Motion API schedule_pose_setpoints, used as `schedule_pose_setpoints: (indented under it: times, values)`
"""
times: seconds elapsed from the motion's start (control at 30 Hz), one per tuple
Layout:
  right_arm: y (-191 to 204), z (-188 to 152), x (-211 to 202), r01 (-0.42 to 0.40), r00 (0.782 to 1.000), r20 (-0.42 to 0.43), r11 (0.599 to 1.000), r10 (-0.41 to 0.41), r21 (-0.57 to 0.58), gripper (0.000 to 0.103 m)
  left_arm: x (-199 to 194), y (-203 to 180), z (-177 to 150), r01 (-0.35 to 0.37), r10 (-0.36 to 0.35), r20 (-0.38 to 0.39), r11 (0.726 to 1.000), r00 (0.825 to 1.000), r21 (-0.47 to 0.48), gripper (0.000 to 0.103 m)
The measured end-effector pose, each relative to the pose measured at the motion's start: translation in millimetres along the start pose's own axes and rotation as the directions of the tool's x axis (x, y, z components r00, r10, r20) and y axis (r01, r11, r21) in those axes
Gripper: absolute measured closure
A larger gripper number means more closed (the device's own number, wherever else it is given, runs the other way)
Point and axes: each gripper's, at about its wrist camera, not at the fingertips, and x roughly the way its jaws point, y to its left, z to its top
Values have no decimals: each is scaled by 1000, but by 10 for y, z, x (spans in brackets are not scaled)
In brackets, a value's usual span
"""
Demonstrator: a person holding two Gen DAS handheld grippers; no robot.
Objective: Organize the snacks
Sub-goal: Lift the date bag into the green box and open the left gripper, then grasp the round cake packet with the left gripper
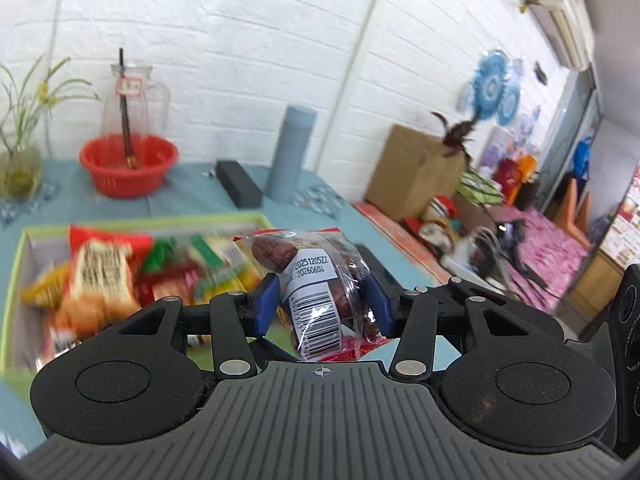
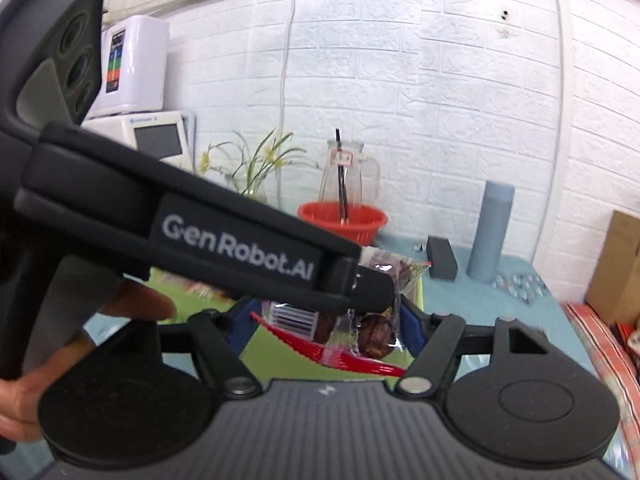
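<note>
A clear snack packet (image 1: 316,292) with dark round pieces, a barcode label and red sealed ends is clamped between the blue pads of my left gripper (image 1: 322,300), held above the table. The same packet (image 2: 360,324) sits between the blue fingers of my right gripper (image 2: 324,324), whose jaws stand wide on either side of it. The left gripper's black body (image 2: 200,236) crosses the right wrist view and hides part of the packet. A green-rimmed box (image 1: 120,224) holding several bright snack packets lies below and left.
A red basket (image 1: 128,164) with a glass pitcher behind it, a black box (image 1: 240,188), a grey cylinder (image 1: 292,152) and a plant in a glass vase (image 1: 20,160) stand at the back of the teal table. A cardboard box (image 1: 416,168) and clutter lie to the right.
</note>
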Motion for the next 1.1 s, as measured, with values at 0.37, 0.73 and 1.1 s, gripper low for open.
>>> schedule_pose_setpoints:
  times: [0.37,0.73,1.1]
  values:
    - [-109,-171,1097,-65,987,-145,998,66,9,23,819,733,6,-47,39,-90,995,995,-88,63]
    - [114,-309,-219,-45,999,-12,998,45,-34,10,-296,293,-193,-4,4,60,1000,998,-1,42]
    - [496,-857,53,-117,967,-230,993,110,-16,19,93,596,-876,-28,-2,-218,991,976,-134,54]
